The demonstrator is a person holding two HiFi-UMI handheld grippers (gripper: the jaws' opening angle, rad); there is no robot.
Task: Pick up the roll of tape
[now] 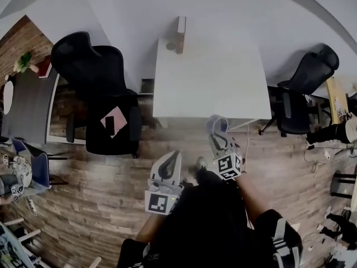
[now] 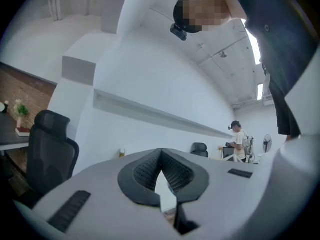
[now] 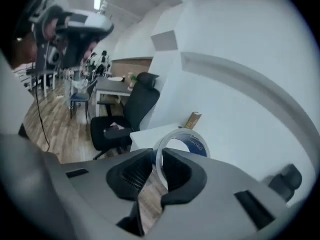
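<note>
The roll of tape (image 3: 194, 143), a clear ring with a blue inner label, stands on edge between the jaws of my right gripper (image 3: 157, 156), which is shut on its rim. In the head view that right gripper (image 1: 215, 137) holds the roll of tape (image 1: 218, 124) in the air at the near edge of the white table (image 1: 212, 77). My left gripper (image 1: 174, 158) hangs lower and to the left, over the wood floor. In the left gripper view the left gripper (image 2: 161, 156) is shut, pads meeting at the tips with nothing between them.
A small brown box (image 1: 181, 34) stands at the table's far edge, also seen as the brown box (image 3: 193, 120). A black office chair (image 1: 106, 94) with a pink item (image 1: 113, 121) on its seat stands left of the table. Another chair (image 1: 304, 88) stands at the right.
</note>
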